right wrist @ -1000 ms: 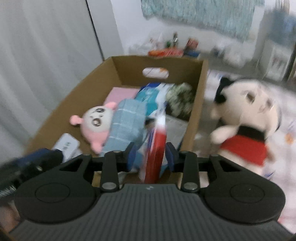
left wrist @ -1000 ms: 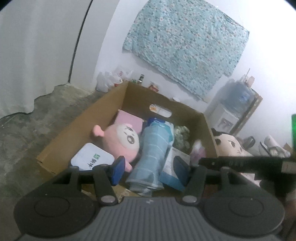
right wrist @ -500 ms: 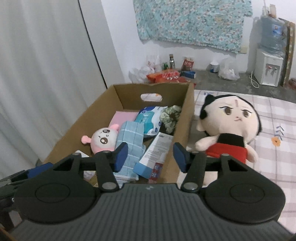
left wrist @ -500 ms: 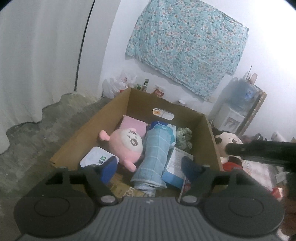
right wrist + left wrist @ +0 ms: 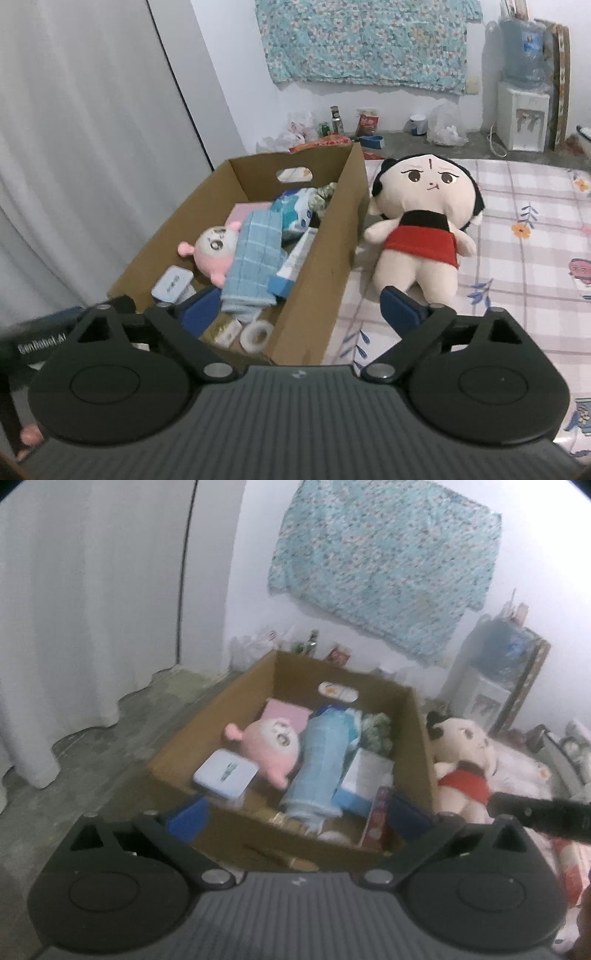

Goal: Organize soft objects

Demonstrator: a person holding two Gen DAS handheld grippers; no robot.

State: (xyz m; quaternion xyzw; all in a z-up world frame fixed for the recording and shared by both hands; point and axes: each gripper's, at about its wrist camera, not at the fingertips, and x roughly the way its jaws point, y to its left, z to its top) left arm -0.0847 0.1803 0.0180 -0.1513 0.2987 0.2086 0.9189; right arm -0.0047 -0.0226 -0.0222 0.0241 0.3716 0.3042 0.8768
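A checked mattress [image 5: 517, 266] is laid on the floor [image 5: 406, 138]. A doll [image 5: 421, 236] is laid on it, just beside a box [image 5: 325, 258] at its edge.

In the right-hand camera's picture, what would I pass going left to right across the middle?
White curtain → cardboard box, holding a small white tin, pink plush and folded blue towel → big doll in a red skirt → checked mattress.
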